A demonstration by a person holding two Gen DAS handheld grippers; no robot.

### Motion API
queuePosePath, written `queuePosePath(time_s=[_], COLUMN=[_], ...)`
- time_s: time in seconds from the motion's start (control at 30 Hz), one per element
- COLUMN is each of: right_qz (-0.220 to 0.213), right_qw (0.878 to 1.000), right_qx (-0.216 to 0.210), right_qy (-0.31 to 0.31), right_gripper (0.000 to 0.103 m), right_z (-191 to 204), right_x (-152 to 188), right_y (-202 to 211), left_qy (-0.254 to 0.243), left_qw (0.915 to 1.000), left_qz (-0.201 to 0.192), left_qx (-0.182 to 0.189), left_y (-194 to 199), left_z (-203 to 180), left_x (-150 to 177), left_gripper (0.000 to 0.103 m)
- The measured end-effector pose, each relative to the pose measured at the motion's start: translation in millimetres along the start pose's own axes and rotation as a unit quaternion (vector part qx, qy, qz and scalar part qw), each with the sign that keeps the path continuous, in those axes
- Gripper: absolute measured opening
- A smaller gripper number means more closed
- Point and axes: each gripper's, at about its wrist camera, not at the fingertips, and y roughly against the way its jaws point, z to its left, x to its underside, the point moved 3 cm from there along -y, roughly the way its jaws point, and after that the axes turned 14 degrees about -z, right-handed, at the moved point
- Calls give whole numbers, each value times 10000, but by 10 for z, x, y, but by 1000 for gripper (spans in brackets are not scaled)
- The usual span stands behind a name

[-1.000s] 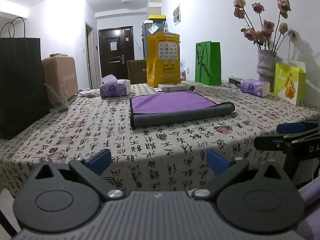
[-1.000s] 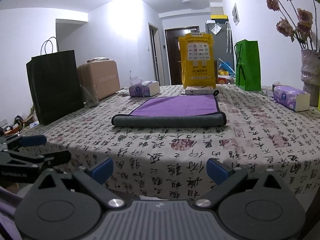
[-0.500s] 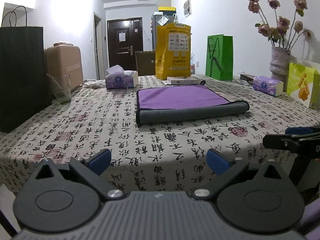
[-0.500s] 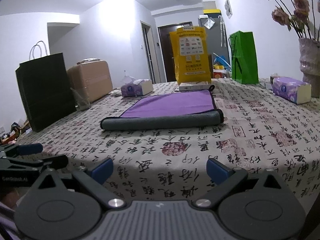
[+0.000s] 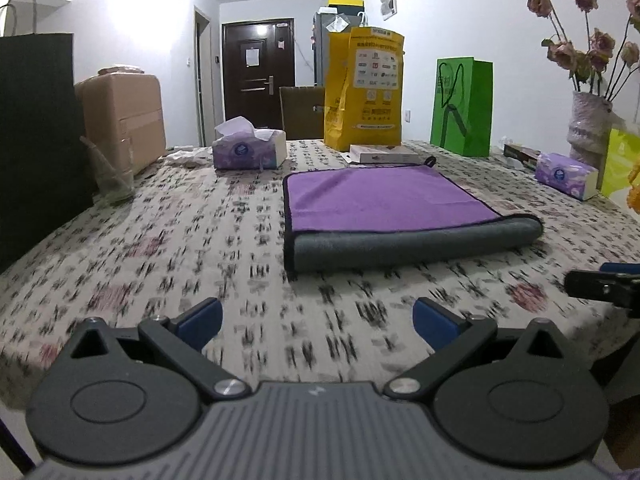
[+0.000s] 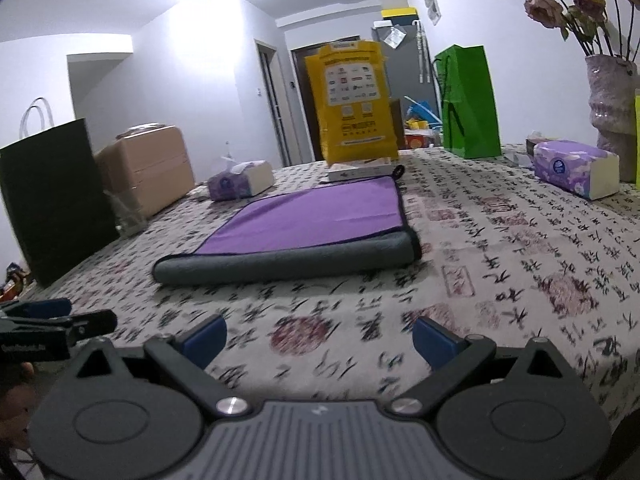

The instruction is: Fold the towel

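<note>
A: One towel (image 5: 384,196) on the table (image 5: 168,248), centre of the left wrist view, purple face up, its grey near edge rolled over in a thick fold. How many tools?

B: Two. The left tool (image 5: 316,320) sits low in its own frame, both blue fingertips (image 5: 200,316) spread wide with nothing between them, hovering over the near edge of the table. The right tool (image 6: 320,334) is the same: jaws apart, empty, well short of the towel (image 6: 304,220).

A: And each shows in the other's camera?

B: Yes, the right tool pokes in at the right edge of the left view, the left tool at the lower left of the right view.

A: Count the clutter.

B: Two tissue boxes: one opened (image 5: 249,148) at upper left of the towel, one pack (image 5: 566,174) at the right. Three main paper bags: one black (image 5: 36,136) far left, one yellow (image 5: 366,88) behind the towel, one green (image 5: 462,106) to its right. One vase of dried flowers (image 5: 588,124) at the right edge. One flat box (image 5: 384,154) just behind the towel. One tan suitcase (image 5: 124,116) at left.
</note>
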Motion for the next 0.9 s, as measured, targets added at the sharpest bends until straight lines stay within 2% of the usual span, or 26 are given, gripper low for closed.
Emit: queuePosePath(time_s=[0.2,0.3,0.37,0.47,0.57,0.67,0.73,0.77,0.8,0.87,0.9], right_qz=[-24,-18,14,78,193,272,384,448,512,629,668], right_qw=[9997,9993,9991,9989,9988,9987,9987,9986,9985,9980,9977], right_qx=[181,286,334,370,413,426,337,276,206,78,15], right_qy=[138,223,265,265,200,113,55,31,21,73,128], right_gripper=[95,91,87,80,77,71,54,50,42,26,15], right_z=[-179,-276,-335,-451,-575,-671,-708,-718,-719,-696,-679], right_x=[-123,-194,-242,-303,-350,-379,-386,-385,-381,-365,-359], right_y=[-308,-473,-574,-738,-937,-1109,-1212,-1253,-1286,-1321,-1331], left_qy=[-4,6,101,256,381,488,604,666,718,751,736], left_qw=[9999,9996,9990,9978,9972,9962,9945,9933,9920,9909,9910], left_qz=[-11,163,355,542,567,621,710,776,838,911,915], left_qx=[126,217,263,296,310,364,472,542,606,651,643], left_y=[-435,-651,-801,-967,-1057,-1120,-1155,-1171,-1179,-1193,-1197], left_z=[81,115,159,221,257,270,265,261,257,249,250], left_x=[-140,-175,-184,-187,-187,-190,-187,-180,-172,-155,-149], left_gripper=[102,89,88,77,70,59,53,52,47,35,23])
